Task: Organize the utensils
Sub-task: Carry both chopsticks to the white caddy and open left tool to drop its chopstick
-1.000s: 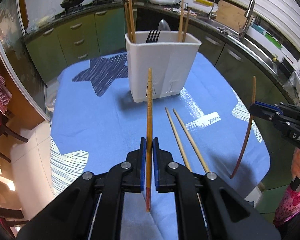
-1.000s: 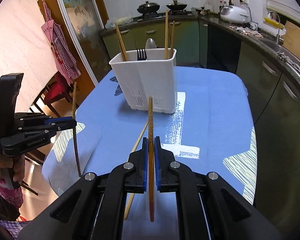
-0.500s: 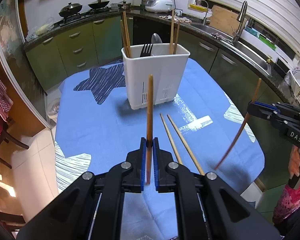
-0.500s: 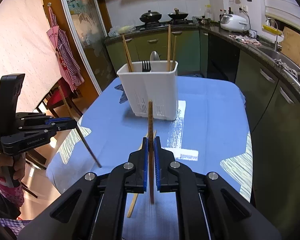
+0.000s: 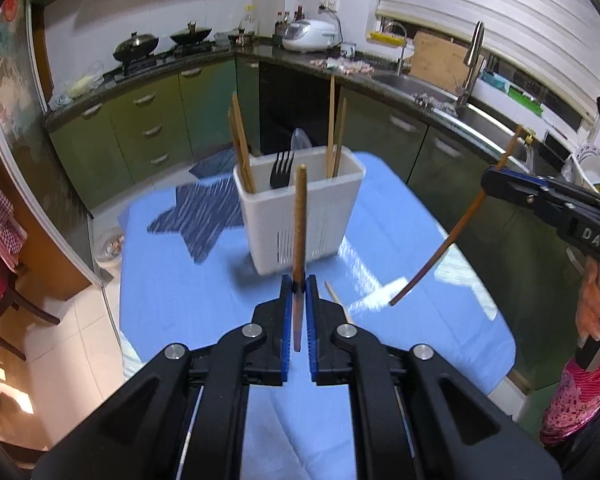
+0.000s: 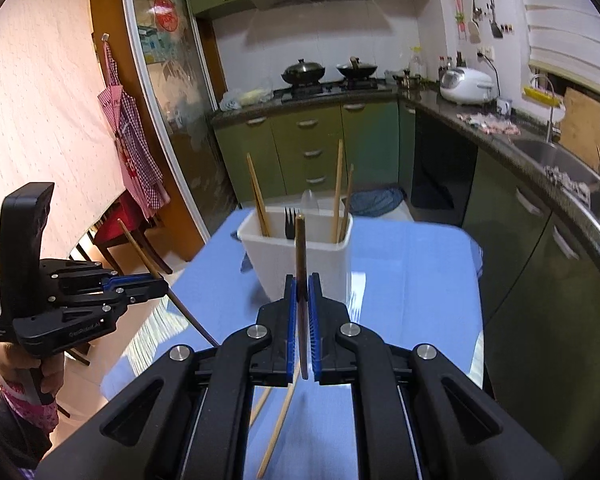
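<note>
While both grippers hang above the blue tablecloth (image 5: 188, 304), left gripper (image 5: 299, 285) pinching one brown chopstick (image 5: 299, 216), right gripper (image 6: 302, 282) pinching another chopstick (image 6: 300, 248), white utensil holder (image 5: 300, 224) just beyond, holding fork (image 5: 281, 170) and chopsticks, two loose chopsticks (image 6: 278, 428) on cloth.

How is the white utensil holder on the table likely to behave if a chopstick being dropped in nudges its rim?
The white utensil holder looks like thin, light plastic, so it may slide on the smooth blue tablecloth. It is tall for its footprint and holds only a few chopsticks and a fork, so it might tip.
</note>
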